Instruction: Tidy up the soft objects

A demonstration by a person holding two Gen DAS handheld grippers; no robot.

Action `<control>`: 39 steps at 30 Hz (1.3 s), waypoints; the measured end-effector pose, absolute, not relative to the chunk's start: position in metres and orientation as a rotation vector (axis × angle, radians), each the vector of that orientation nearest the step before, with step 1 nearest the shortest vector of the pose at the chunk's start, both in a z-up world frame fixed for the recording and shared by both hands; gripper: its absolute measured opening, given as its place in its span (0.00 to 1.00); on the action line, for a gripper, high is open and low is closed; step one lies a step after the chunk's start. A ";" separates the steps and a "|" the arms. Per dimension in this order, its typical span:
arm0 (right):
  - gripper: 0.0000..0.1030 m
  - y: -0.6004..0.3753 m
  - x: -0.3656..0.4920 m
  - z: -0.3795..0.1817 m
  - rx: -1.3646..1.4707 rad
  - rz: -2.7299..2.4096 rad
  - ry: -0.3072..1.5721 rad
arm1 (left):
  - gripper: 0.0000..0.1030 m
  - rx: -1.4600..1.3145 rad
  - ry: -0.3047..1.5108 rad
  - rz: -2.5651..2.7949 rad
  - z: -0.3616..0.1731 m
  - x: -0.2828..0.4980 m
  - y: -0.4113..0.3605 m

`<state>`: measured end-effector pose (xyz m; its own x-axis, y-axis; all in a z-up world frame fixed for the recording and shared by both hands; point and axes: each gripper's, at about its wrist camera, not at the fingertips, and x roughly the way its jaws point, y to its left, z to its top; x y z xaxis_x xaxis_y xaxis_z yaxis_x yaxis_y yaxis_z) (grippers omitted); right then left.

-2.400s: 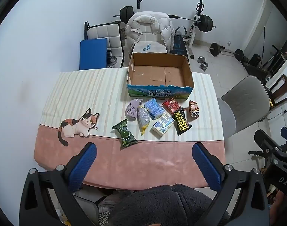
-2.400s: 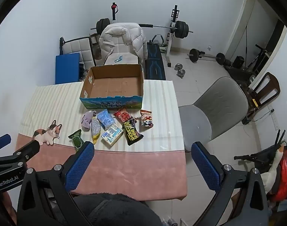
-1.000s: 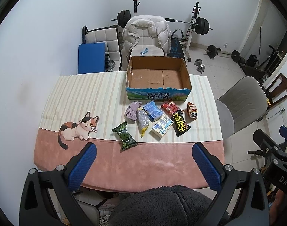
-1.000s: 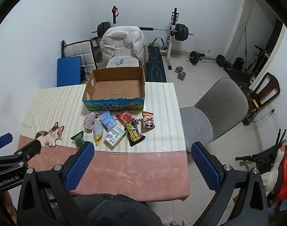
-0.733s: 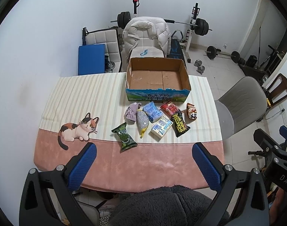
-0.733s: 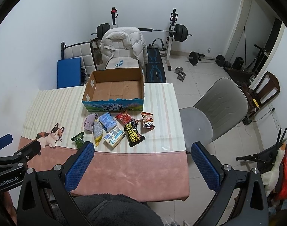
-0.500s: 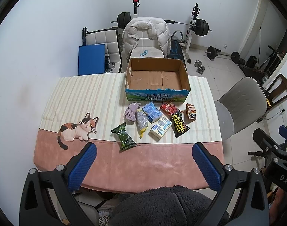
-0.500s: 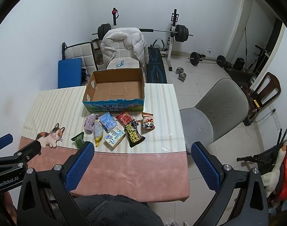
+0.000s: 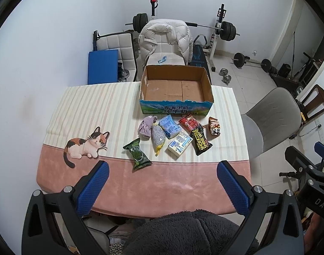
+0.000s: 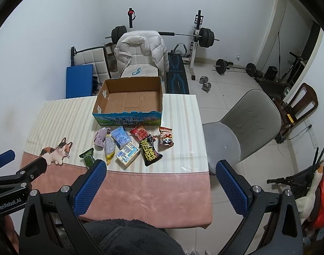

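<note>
Several soft packets lie in a loose cluster on the table in front of an empty cardboard box: a purple cloth, a blue pack, a red packet, a black "Shoe Shine Wipe" pouch, a green packet and a small cartoon packet. My left gripper is open and empty, held high above the table's near edge. My right gripper is open and empty, also high, near the table's front right.
The table has a striped and pink cloth with a printed cat. A grey chair stands to the right. A chair with a white jacket, a blue mat and gym weights stand behind the table.
Both grippers have drifted slightly back and up, so the table and box sit a little lower and smaller in view. Nothing on the table has moved. Both jaws stay open.
</note>
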<state>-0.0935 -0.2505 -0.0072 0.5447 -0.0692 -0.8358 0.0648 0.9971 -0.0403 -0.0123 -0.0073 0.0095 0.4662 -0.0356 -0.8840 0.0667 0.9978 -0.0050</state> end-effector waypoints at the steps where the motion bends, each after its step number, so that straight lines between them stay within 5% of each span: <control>1: 1.00 -0.251 -0.094 -0.007 -0.002 -0.079 0.993 | 1.00 0.033 1.085 -0.064 0.010 -0.012 -0.007; 28: 1.00 -0.263 -0.089 -0.023 0.025 -0.043 1.014 | 1.00 0.017 1.083 -0.062 0.005 -0.011 -0.022; 33: 1.00 -0.271 -0.057 -0.064 0.043 -0.005 1.042 | 1.00 -0.024 1.102 -0.031 -0.035 0.023 -0.015; 39: 1.00 -0.267 0.036 -0.188 0.006 0.101 1.204 | 0.97 -0.088 1.256 0.005 -0.138 0.087 0.005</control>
